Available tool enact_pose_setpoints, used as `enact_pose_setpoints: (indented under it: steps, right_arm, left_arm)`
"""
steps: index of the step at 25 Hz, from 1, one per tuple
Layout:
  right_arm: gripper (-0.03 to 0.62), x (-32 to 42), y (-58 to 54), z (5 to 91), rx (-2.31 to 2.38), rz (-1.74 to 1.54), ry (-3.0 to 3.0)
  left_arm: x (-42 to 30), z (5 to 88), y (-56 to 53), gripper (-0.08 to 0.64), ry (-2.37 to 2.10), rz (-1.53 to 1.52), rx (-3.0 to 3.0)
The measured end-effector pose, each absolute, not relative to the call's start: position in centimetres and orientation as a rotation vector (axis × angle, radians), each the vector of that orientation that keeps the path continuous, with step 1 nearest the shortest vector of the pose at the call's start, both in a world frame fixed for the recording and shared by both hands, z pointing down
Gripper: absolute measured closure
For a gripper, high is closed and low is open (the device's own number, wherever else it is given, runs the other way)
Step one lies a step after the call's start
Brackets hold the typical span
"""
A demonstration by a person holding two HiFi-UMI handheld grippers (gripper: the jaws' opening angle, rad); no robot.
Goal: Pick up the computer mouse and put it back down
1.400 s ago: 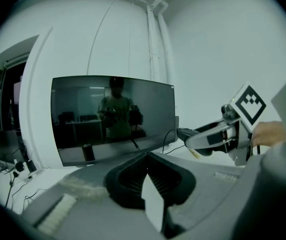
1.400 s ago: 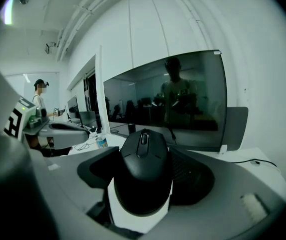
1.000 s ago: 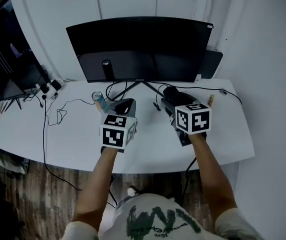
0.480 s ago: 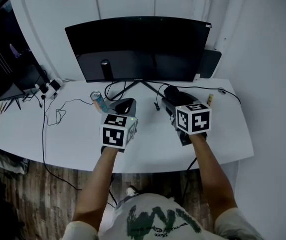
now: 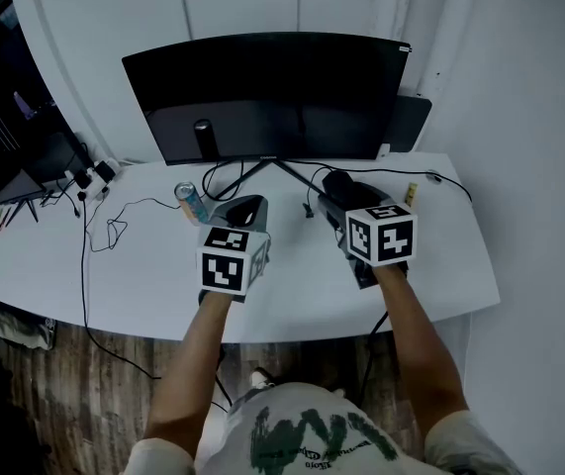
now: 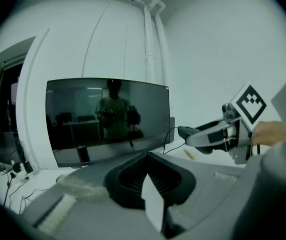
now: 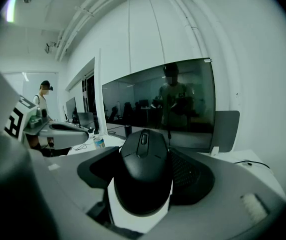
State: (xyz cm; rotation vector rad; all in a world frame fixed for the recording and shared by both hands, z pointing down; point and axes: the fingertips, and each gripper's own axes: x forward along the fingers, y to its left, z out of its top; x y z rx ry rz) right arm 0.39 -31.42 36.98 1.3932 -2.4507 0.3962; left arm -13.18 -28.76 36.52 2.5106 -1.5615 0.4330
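Mouse [image 7: 141, 184] clamped in right gripper [image 7: 145, 151], over white desk [image 5: 143, 265].
Right jaws stand wide, pressed on both flanks of the mouse, just before the monitor [image 5: 262, 92]. Left gripper [image 6: 148, 176]: jaws drawn together, nothing between.

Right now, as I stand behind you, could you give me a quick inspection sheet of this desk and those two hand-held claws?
Surface: white desk, curved front edge.
Job's things: black computer mouse, sitting between the right gripper's jaws.
Clutter: drinks can beside the left gripper; dark cylinder in front of the screen; small yellow item at the right.
Grippers: left gripper, jaws appear to meet at the tips, nothing between them; right gripper, jaws closed on the mouse.
Cables: thin black cable looped at the left; another cable trailing right.
Surroundings: dark curved monitor, wooden floor.
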Motion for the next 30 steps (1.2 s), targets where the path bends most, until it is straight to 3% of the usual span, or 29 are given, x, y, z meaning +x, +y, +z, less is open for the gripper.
enact_pose_setpoints:
  steps: [30]
  right_arm:
    - [0.282, 10.6, -29.6, 44.3, 1.523, 0.555, -2.261]
  left_arm:
    - [-4.7, 40.0, -28.5, 0.557, -1.377, 0.475, 2.569]
